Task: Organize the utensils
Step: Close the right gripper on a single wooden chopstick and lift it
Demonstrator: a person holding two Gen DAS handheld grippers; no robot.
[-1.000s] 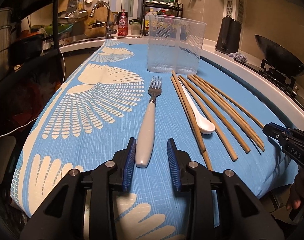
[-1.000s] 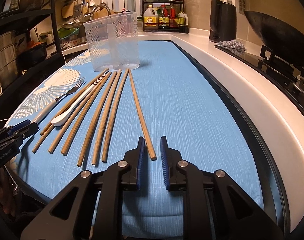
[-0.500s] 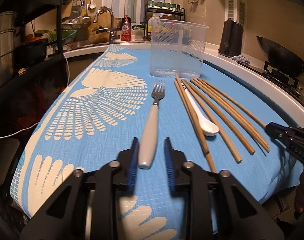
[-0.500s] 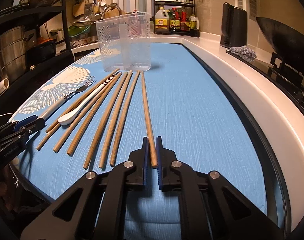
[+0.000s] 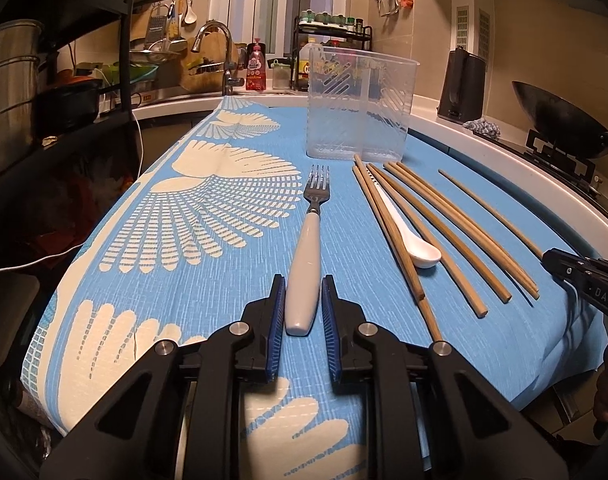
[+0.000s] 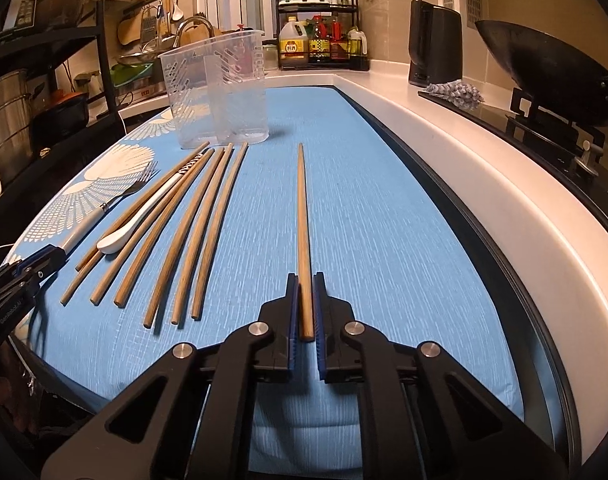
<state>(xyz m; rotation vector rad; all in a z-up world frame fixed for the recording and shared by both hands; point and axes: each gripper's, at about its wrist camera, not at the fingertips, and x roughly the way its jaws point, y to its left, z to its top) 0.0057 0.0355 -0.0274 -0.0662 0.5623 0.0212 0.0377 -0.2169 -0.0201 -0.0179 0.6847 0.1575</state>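
Chopstick [image 6: 303, 240] is sitting clamped between the right gripper [image 6: 305, 280] fingers, center frame.
Left gripper [image 5: 302, 280] fingers are standing apart, flanking the fork [image 5: 308, 248] handle at lower center.

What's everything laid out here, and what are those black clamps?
fork: one, white handle, on the cloth left of the chopsticks
spoon: one, white, among the chopsticks
loose chopsticks: seven, tan wood, side by side
held chopstick: one, tan, apart to the right
container: one, clear plastic, far end
cloth: one, blue and cream, over the counter
wok: one, black, right
left gripper: jaws flank the fork handle, contact unclear
right gripper: jaws shut on the held chopstick
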